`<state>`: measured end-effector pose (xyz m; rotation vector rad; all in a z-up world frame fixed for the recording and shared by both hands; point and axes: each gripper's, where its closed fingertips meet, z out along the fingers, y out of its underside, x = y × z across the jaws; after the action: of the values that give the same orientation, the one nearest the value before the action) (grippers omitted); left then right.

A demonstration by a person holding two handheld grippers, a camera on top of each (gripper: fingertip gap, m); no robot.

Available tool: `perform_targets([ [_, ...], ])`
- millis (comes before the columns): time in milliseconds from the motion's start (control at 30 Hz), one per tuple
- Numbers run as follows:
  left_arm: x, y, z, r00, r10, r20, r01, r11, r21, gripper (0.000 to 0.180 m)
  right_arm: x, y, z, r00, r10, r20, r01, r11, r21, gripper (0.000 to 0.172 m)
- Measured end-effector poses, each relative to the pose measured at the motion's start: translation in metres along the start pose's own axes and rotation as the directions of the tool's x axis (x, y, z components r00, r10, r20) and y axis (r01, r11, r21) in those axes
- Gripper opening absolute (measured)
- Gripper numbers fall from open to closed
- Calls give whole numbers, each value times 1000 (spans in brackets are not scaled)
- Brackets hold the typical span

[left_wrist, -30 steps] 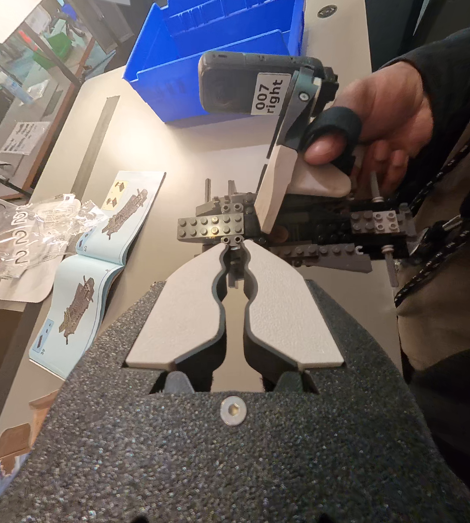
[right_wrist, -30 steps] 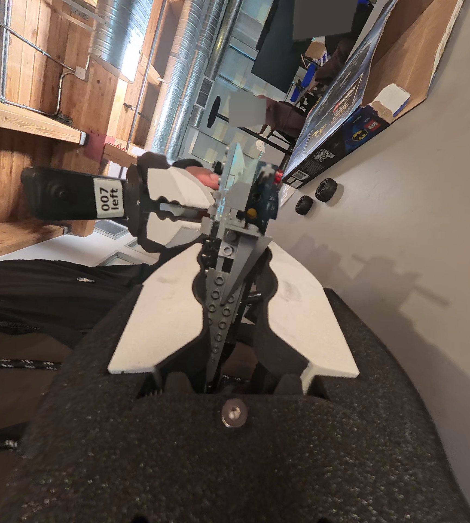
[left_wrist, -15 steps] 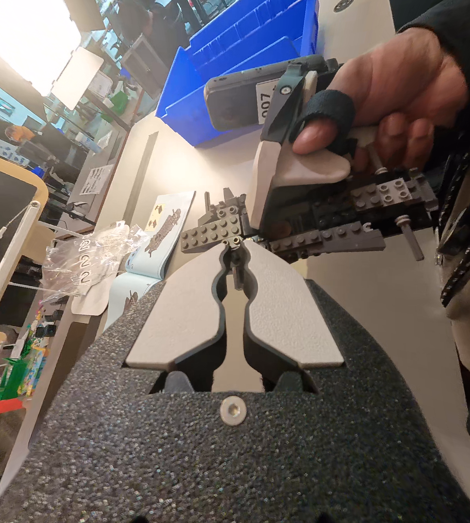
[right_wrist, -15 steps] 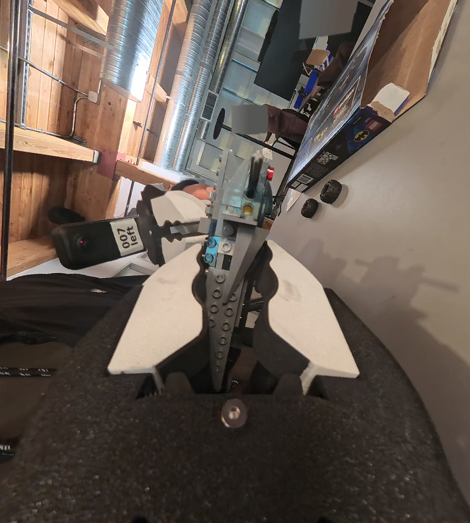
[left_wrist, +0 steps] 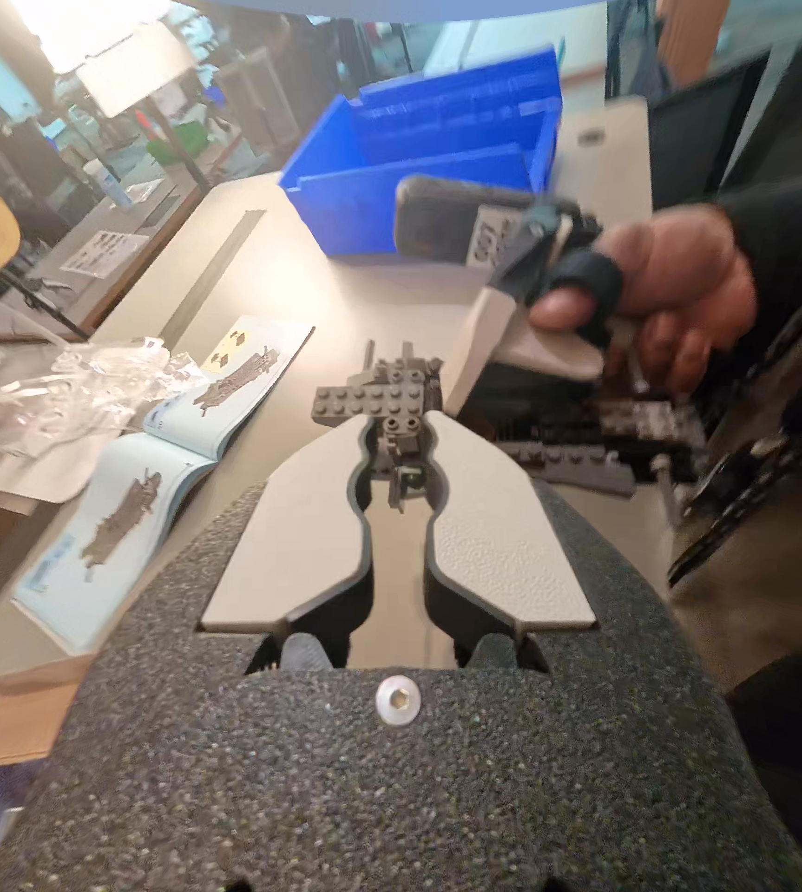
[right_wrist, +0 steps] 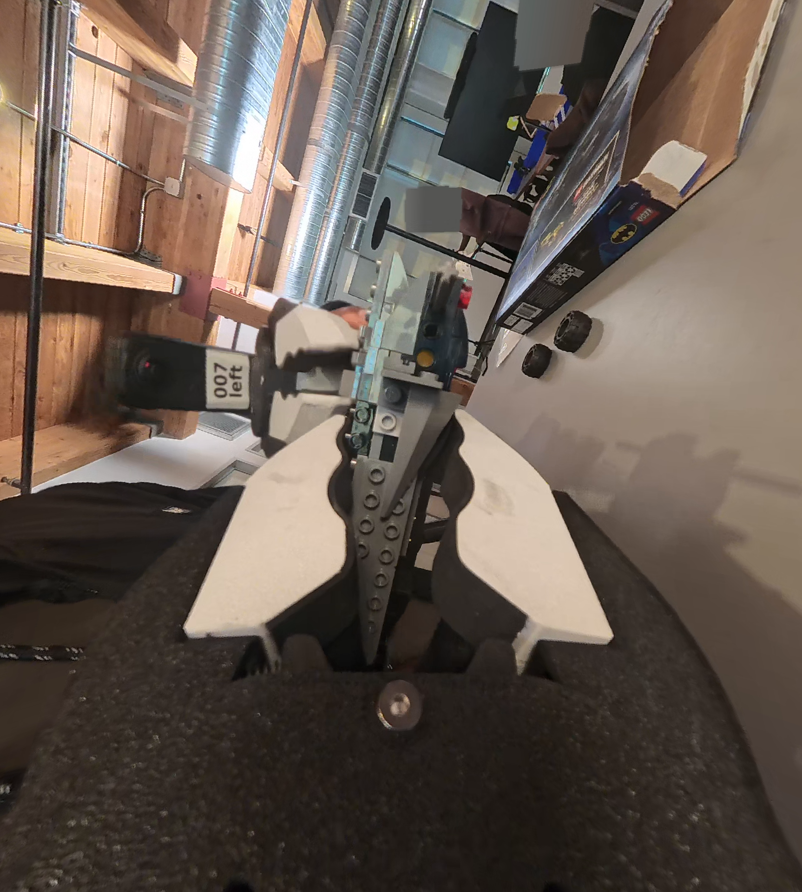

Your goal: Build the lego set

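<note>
The table (left_wrist: 293, 270) carries one blue bin (left_wrist: 418, 159), one open instruction booklet (left_wrist: 157, 434) and one boxed set (right_wrist: 582, 231), with two loose black wheels (right_wrist: 556, 347) beside it (so the build looks unfinished). The right gripper (right_wrist: 401, 434) is clamped partway on the grey brick model (right_wrist: 379, 507), lifted off the table. The left gripper (left_wrist: 399, 429) stands slightly open around a small grey piece (left_wrist: 401, 449) on the model's end; whether its fingers press it, I cannot tell.
</note>
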<state>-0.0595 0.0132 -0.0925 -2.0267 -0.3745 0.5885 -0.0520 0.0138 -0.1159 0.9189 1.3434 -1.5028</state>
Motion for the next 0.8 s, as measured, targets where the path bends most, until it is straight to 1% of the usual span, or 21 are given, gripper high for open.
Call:
perform_targets([
  [33, -2, -5, -3, 996, -90, -5, 90, 995, 43, 23, -1, 0, 1, 1000, -9, -4, 9, 1000, -1, 34],
  [100, -8, -14, -10, 963, -268, -31, 270, 954, 135, 26, -1, 0, 2, 1000, -16, -8, 16, 1000, -1, 34],
  [133, -15, -15, -13, 929, -369, -25, 368, 915, 166, 30, 0, -1, 2, 1000, -20, -12, 20, 1000, 1, 34],
  [167, -23, -13, -16, 873, -487, -15, 480, 856, 191, 32, 0, -1, 2, 999, -28, -18, 28, 1000, 5, 34],
  [200, -30, -9, -18, 789, -614, -16, 603, 769, 213, 37, 1, -3, 1, 999, -39, -26, 39, 999, 10, 34],
  [233, -35, 0, -19, 670, -742, -17, 727, 651, 217, 40, 1, -4, 1, 998, -52, -31, 52, 998, 17, 34],
  [267, -34, 13, -17, 527, -850, -23, 837, 514, 189, 42, 1, -6, 0, 997, -62, -35, 63, 998, 24, 34],
  [300, -27, 20, -13, 386, -919, -87, 916, 370, 153, 51, 1, -7, 1, 997, -72, -42, 74, 997, 28, 34],
  [333, -19, 20, -9, 247, -953, -177, 966, 229, 116, 51, 1, -8, 1, 995, -83, -50, 85, 996, 29, 34],
  [367, -14, 18, -7, 127, -957, -263, 990, 106, 90, 50, 2, -8, 2, 994, -92, -56, 94, 995, 29, 34],
  [400, -11, 17, -5, 41, -947, -320, 997, 18, 75, 48, 2, -8, 3, 994, -97, -58, 99, 995, 28, 34],
  [433, -9, 21, -2, 1, -945, -327, 998, -21, 62, 47, 1, -7, 4, 994, -97, -55, 98, 995, 25, 34],
  [500, -4, 25, 1, -9, -945, -326, 998, -27, 52, 46, 1, -6, 6, 994, -97, -52, 98, 995, 22, 34],
  [533, -4, 23, 0, -14, -937, -349, 998, -35, 56, 43, 2, -6, 6, 993, -100, -57, 101, 995, 22, 34],
  [700, -5, 17, -2, 14, -927, -374, 998, -10, 61, 42, 0, -7, 6, 991, -117, -63, 119, 993, 26, 34],
  [800, -6, 15, -2, 12, -919, -393, 998, -12, 59, 41, -2, -8, 5, 989, -133, -66, 135, 991, 26, 34],
])
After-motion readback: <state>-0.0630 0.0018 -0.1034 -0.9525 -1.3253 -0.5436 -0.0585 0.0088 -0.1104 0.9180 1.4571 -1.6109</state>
